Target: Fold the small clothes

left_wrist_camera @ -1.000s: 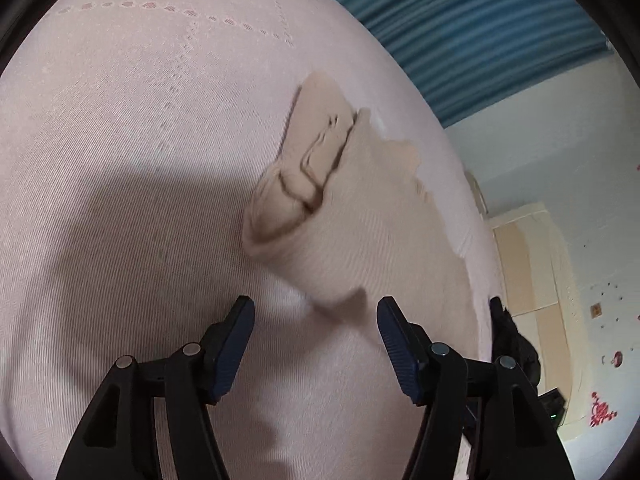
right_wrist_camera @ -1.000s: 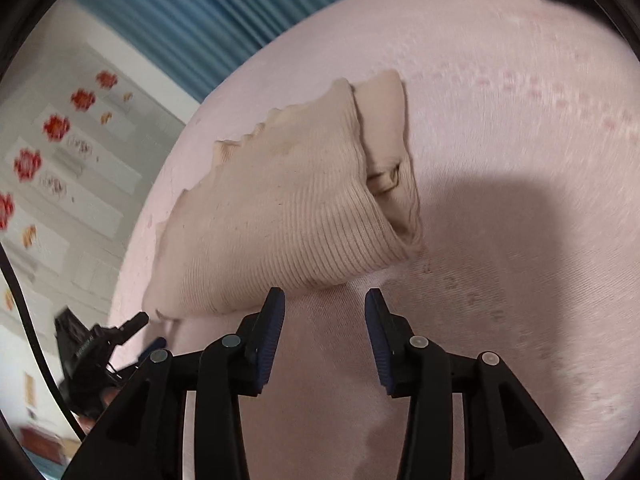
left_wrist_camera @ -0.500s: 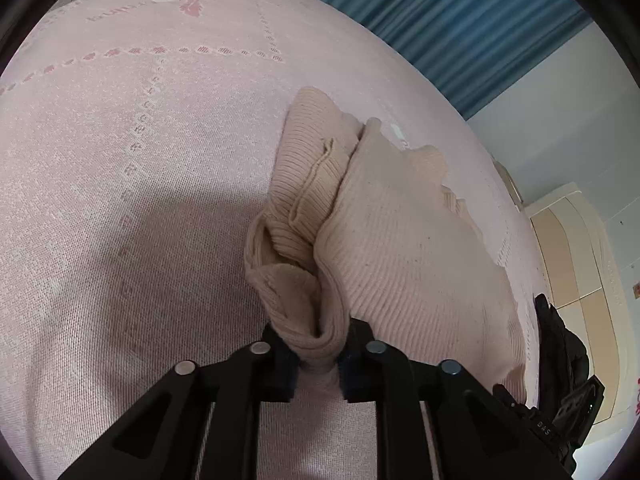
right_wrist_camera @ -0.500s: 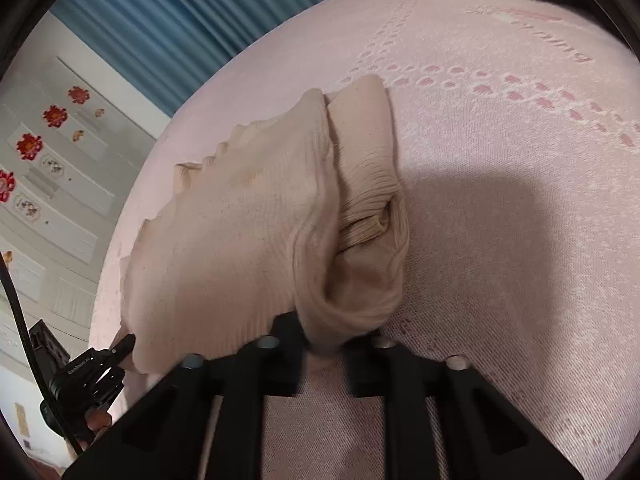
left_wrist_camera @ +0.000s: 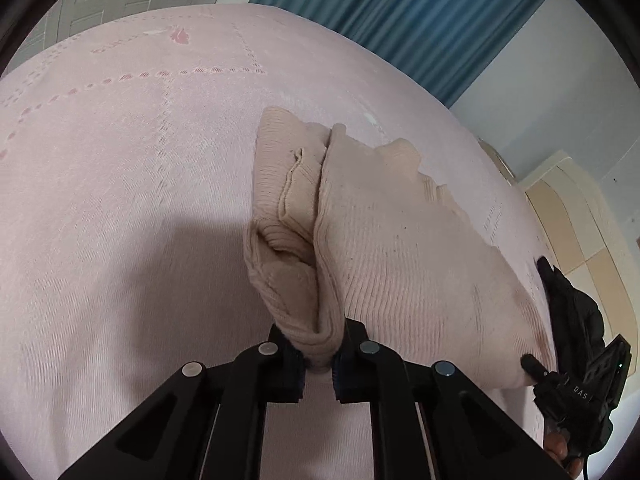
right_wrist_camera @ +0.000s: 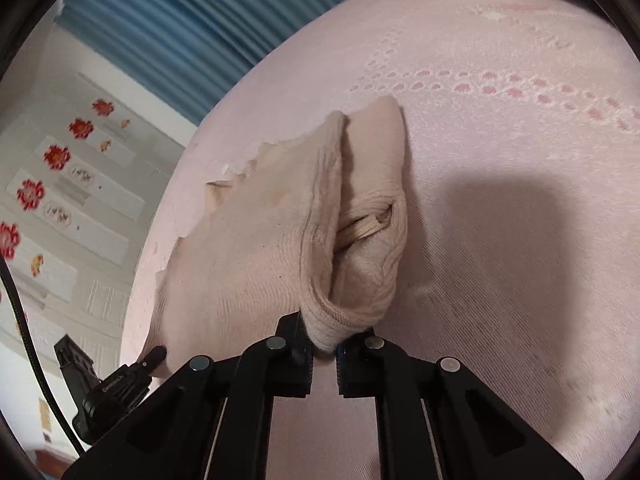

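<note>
A pale pink woven bedspread (left_wrist_camera: pixel 132 208) with rows of small darker pink motifs covers the whole work surface, and everything else is placed around it: pleated blue curtains (left_wrist_camera: pixel 400 16) hang beyond its far edge, a white wall runs alongside them, cream wooden cabinet doors (left_wrist_camera: pixel 580 232) stand off one side, and, in the right wrist view, a white wall with red flower stickers (right_wrist_camera: pixel 56 156) lies past the other side. On the middle of the bedspread sits the beige ribbed knit garment (left_wrist_camera: pixel 400 240), partly folded, with a rolled sleeve or cuff tucked along one edge. The left gripper (left_wrist_camera: pixel 318 354) has its jaws drawn nearly together, pinching a bunched corner of the garment's near edge. The right gripper (right_wrist_camera: pixel 322 344) is likewise closed down to a narrow gap on another bunched corner of the same near edge (right_wrist_camera: pixel 340 320). Both corners are raised off the bedspread while the far part of the garment rests on it.
</note>
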Tool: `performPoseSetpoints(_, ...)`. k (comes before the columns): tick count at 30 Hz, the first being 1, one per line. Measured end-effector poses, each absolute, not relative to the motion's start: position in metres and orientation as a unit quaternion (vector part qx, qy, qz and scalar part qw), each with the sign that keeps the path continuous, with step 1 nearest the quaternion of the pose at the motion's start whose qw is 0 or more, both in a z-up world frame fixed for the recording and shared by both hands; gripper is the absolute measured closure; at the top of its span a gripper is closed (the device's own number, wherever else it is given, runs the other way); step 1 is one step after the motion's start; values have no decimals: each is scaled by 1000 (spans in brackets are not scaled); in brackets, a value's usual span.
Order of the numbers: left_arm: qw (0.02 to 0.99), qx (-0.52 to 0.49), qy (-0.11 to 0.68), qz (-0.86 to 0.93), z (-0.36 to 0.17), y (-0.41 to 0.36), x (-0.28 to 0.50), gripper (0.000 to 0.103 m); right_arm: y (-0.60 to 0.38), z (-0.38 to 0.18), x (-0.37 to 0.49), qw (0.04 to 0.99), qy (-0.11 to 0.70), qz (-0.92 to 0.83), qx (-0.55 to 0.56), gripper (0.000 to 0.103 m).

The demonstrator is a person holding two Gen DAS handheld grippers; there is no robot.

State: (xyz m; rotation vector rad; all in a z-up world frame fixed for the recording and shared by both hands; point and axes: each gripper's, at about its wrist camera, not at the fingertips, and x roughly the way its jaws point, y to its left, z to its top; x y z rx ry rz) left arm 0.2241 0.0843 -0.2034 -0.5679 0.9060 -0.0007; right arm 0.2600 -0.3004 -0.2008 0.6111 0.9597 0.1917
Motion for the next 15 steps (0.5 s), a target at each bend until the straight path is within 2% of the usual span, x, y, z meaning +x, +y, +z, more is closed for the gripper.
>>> performPoseSetpoints(12,826,-328,457,-36,-212,86,120,91,-313,-174,160,855,443,96,252,94)
performPoseSetpoints(13,826,-323,461,-32,-212,87,117,87,-313,-174,154,855,448,90,243,93)
performPoseSetpoints(14,827,-314,465,-23,-211,88,116,78,-311,-175,149,857,456,77,226,92)
performPoseSetpoints(15,831,-301,468,-12,-208,90,115,73,-308,-174,144,862,458,63,207,86)
